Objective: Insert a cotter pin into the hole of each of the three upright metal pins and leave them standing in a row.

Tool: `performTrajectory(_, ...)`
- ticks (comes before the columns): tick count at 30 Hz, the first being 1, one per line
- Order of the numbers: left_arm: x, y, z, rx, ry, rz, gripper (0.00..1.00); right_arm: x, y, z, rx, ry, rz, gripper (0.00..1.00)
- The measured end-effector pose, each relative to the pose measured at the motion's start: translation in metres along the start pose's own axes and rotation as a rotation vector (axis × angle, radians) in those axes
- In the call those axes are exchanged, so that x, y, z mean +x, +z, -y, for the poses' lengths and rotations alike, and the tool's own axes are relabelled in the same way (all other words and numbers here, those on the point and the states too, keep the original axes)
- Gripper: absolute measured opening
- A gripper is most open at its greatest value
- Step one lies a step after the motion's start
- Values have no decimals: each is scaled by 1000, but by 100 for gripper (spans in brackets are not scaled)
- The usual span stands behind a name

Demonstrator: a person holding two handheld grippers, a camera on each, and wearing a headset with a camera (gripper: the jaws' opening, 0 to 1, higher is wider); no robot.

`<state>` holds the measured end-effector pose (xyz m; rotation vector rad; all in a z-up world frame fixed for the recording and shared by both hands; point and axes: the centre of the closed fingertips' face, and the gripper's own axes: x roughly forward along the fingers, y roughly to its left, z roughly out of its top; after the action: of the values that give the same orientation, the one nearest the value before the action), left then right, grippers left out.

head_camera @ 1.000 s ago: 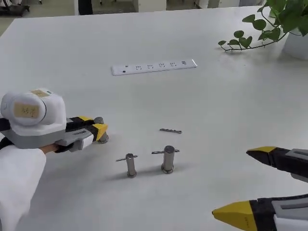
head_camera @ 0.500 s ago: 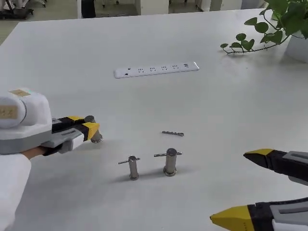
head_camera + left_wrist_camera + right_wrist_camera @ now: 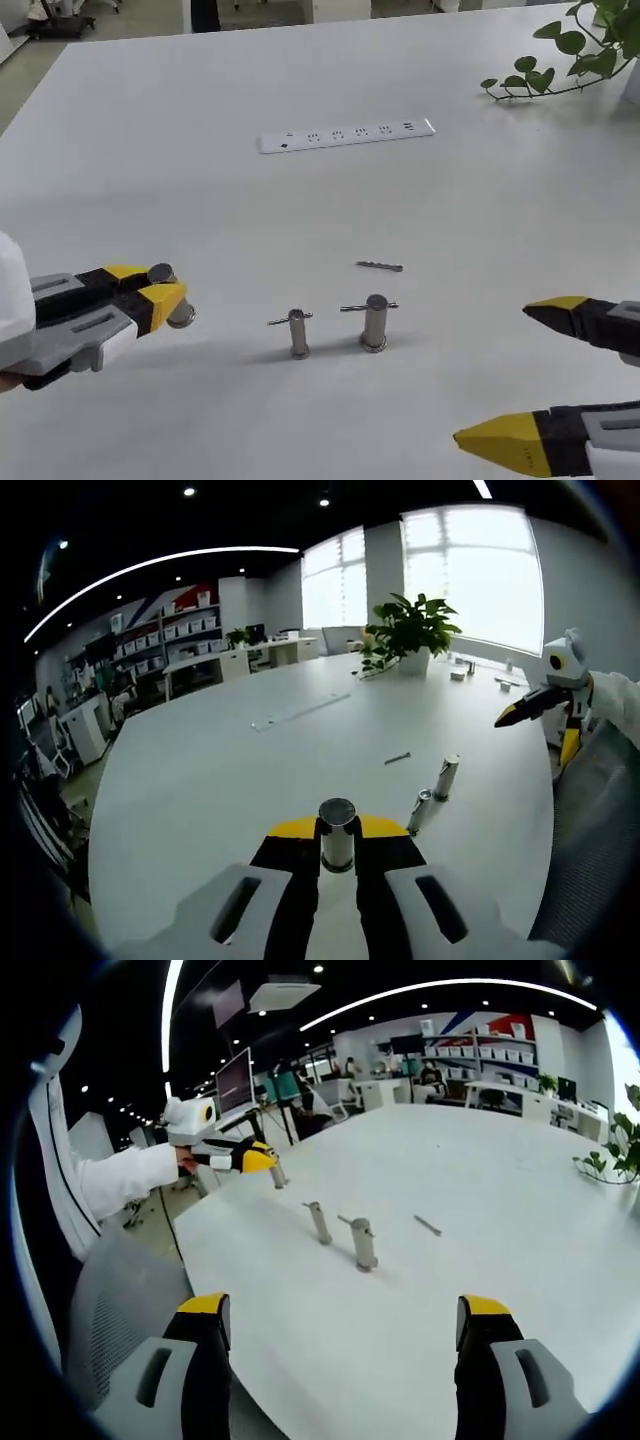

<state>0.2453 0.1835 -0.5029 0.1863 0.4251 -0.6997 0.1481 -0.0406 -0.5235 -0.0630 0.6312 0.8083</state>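
My left gripper [image 3: 148, 286] is shut on an upright metal pin [image 3: 180, 313] at the table's left; its own view has this pin [image 3: 337, 834] gripped between the jaws. To its right stand two metal pins [image 3: 298, 333] [image 3: 375, 322], each with a cotter pin through its hole. A loose cotter pin [image 3: 380, 266] lies flat just beyond them. At the lower right my right gripper [image 3: 522, 376] stands open and holds nothing, well clear of the pins. In the right gripper view the two pins [image 3: 318, 1221] [image 3: 362, 1243] stand ahead of the open jaws.
A white power strip [image 3: 345, 135] lies farther back on the white table [image 3: 480, 200]. A potted plant [image 3: 580, 50] trails leaves at the far right corner. Shelves and desks stand in the room behind.
My left gripper has carried its metal pin to the left and nearer to me, farther from the two standing pins. The right gripper has stayed open at the lower right.
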Motion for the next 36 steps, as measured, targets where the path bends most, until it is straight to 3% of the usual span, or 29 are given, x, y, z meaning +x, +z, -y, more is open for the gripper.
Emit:
performTrajectory(10,-10,4,36,0,-43,3,9,-1,3,-4,-11,0,4,92)
performTrajectory(15,-10,8,58,-45,-84,28,9,-1,1,-5,-7,-1,1,91)
performTrajectory(22,-6,6,73,-123,-118,47,9,0,1,-6,-3,8,3,91)
performTrajectory(25,-4,1,82,-86,-145,20,9,1,1,-8,-4,14,0,91)
performTrajectory(36,8,-17,106,-70,-185,-29,9,2,1,-9,-2,22,0,91)
